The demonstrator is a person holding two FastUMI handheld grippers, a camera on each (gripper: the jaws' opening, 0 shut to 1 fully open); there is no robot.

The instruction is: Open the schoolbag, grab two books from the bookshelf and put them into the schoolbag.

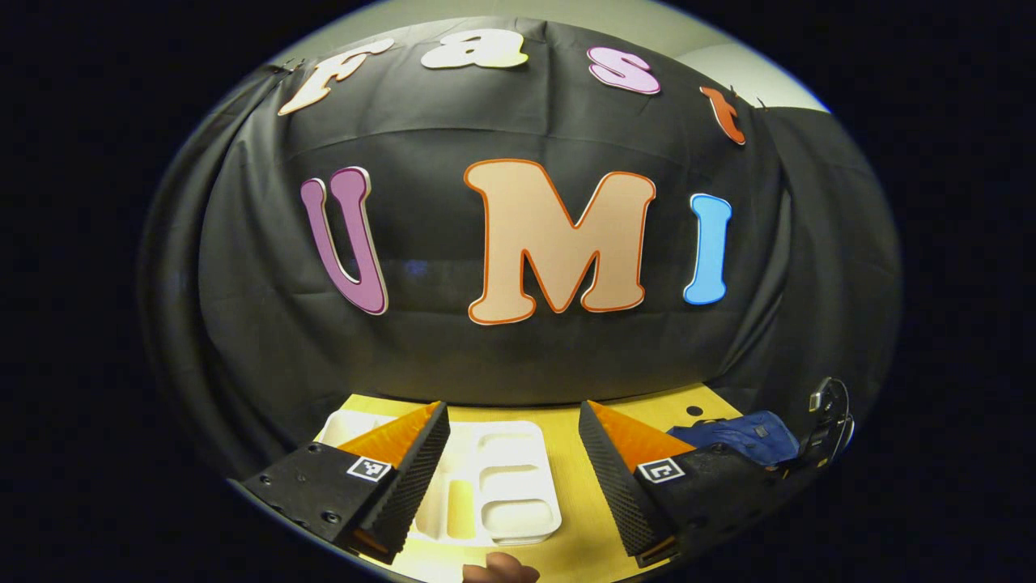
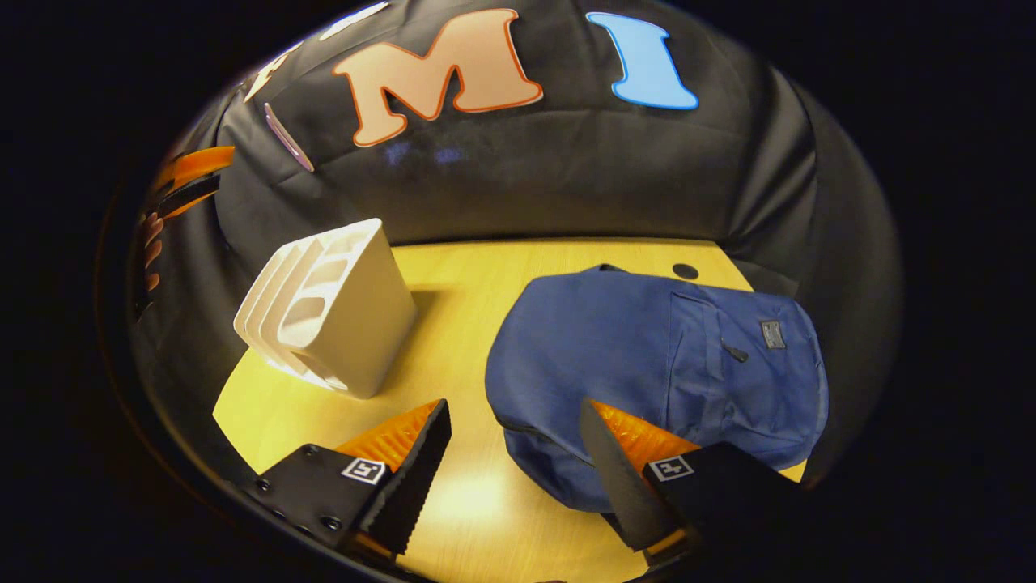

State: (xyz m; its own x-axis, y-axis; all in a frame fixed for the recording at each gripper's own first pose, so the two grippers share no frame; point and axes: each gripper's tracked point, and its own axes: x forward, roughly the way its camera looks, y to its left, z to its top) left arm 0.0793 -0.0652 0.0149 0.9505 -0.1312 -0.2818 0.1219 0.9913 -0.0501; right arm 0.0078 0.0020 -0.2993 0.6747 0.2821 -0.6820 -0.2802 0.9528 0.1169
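From my station, the left gripper view shows the left gripper (image 1: 513,421) with its jaws spread wide and nothing between them, held above the yellow wooden table (image 1: 579,494). Between its fingers, toward 6 o'clock, lies the white bookshelf (image 1: 502,486); I can make out no books in its slots. A corner of the blue schoolbag (image 1: 740,436) appears at about 4 o'clock, with the other gripper (image 1: 830,421) just beside it at the edge. In the right gripper view, the right gripper (image 2: 513,417) is likewise wide apart and empty. Its right finger (image 2: 619,478) overlaps the near edge of the schoolbag (image 2: 647,356); I cannot tell whether it touches. The bag lies flat at 4 o'clock, looking closed. The bookshelf (image 2: 340,312) stands at 9 o'clock, well apart from the bag. A hand (image 2: 150,243) shows at the far 9 o'clock edge.
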